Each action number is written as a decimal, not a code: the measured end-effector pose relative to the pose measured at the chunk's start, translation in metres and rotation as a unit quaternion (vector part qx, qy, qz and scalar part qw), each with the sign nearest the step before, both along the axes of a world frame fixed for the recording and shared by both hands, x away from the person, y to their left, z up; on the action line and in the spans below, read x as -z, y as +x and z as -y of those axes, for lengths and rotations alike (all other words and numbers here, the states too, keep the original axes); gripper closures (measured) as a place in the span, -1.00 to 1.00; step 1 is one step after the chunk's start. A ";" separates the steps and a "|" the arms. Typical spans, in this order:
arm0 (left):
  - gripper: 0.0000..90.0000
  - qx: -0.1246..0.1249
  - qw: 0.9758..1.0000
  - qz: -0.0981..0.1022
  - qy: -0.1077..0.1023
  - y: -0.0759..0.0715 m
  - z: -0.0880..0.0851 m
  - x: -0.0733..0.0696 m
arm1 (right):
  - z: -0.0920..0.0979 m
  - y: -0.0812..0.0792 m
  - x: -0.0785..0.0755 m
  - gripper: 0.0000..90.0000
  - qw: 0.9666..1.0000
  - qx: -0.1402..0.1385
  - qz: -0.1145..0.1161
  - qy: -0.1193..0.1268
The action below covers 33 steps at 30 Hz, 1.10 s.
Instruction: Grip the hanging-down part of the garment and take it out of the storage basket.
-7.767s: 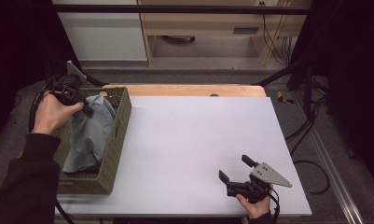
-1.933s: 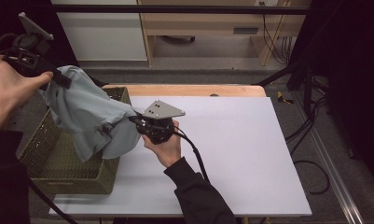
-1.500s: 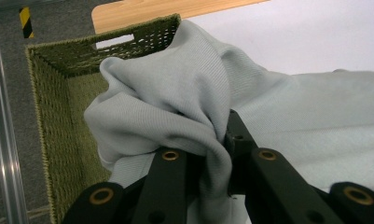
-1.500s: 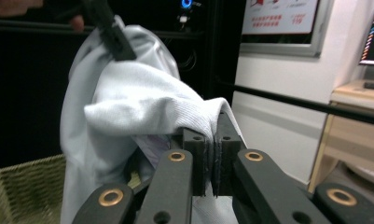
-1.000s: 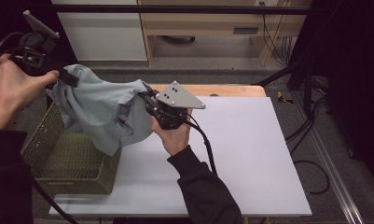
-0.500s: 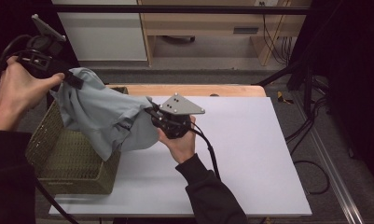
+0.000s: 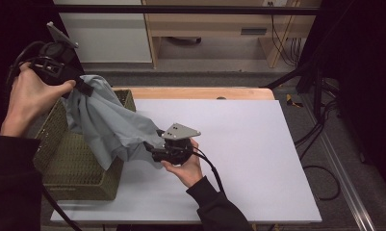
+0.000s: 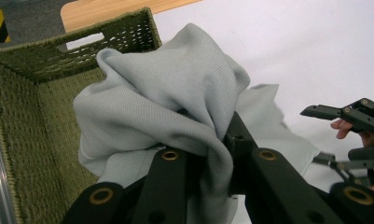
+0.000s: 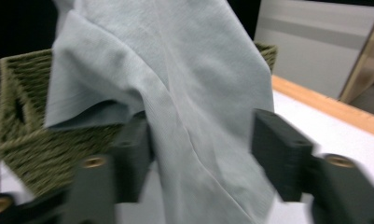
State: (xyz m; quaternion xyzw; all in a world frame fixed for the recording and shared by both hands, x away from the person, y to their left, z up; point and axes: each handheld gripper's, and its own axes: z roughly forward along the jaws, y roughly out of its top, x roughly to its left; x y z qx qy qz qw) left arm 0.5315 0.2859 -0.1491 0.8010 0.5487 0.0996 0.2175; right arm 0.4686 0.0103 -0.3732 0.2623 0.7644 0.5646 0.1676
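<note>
A pale grey cloth (image 7: 109,127) hangs over the olive woven basket (image 7: 80,185). My left gripper (image 7: 83,88) holds it up by a bunched top edge, above the basket's far left corner. In the left gripper view the jaws (image 8: 212,156) are shut on a fold of cloth (image 8: 166,98), with the basket (image 8: 26,121) below. My right gripper (image 7: 150,152) is at the cloth's low end, just right of the basket and near the white tabletop (image 7: 258,144). In the right gripper view the right gripper (image 9: 203,154) is open, its jaws wide apart, and the cloth (image 9: 184,79) hangs between them.
The basket (image 9: 31,144) fills the table's left side. A wooden strip (image 7: 195,93) runs along the far edge. Cables (image 7: 320,139) and a dark stand lie on the floor to the right. A cabinet and wooden shelf stand beyond the table.
The left gripper lifted the cloth out of the basket and the right gripper crossed over to it. In the last half second the right gripper dropped lower, towards the person.
</note>
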 end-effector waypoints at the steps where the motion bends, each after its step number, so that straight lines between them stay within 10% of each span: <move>1: 0.78 0.000 1.000 -0.001 0.000 0.000 0.000 0.001 | 0.001 -0.002 0.001 -0.35 1.000 0.001 -0.001 0.006; 20: 0.78 0.004 1.000 -0.003 0.001 0.000 0.003 0.005 | 0.068 -0.025 -0.010 -0.92 0.996 0.060 0.028 0.067; 33: 0.78 0.003 1.000 -0.005 -0.005 0.001 -0.001 0.007 | 0.120 -0.038 0.006 -0.98 0.991 0.113 0.033 0.057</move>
